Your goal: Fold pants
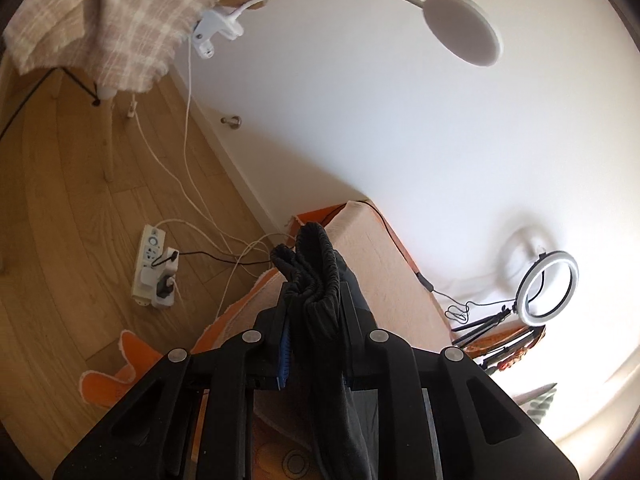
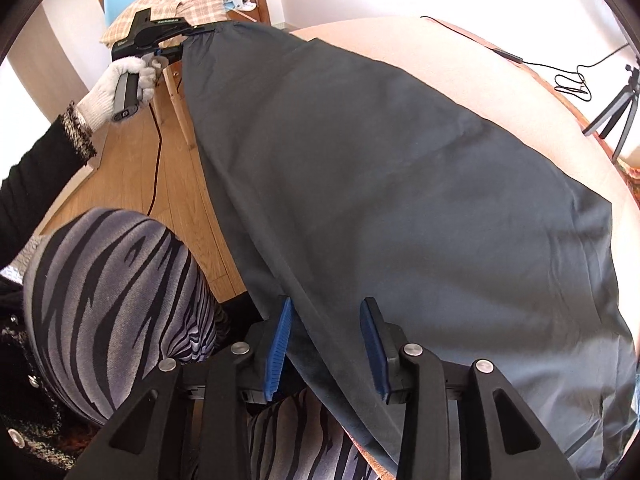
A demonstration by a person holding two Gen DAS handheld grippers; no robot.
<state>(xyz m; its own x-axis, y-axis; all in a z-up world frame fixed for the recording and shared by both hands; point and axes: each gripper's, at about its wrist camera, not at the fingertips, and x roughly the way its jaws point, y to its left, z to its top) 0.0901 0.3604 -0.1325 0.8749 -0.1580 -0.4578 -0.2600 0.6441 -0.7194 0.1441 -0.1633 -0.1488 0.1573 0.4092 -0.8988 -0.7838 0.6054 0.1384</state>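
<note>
While the left gripper (image 1: 314, 316) pinches the gathered elastic waistband (image 1: 316, 256) of the dark pants (image 2: 380, 184) and holds it lifted off the counter (image 2: 520, 92), the right gripper (image 2: 326, 344) has its blue fingers (image 2: 280, 344) spread around the near edge of the cloth without pressing it. Most of the pants lie spread over the counter. With only one end secured, the loose edge could slide out sideways and the fold would come out skewed.

Your left wrist cam faces outward past the table (image 1: 384, 264), close; right tilts steeply down. Both share the pants (image 2: 380, 184).
</note>
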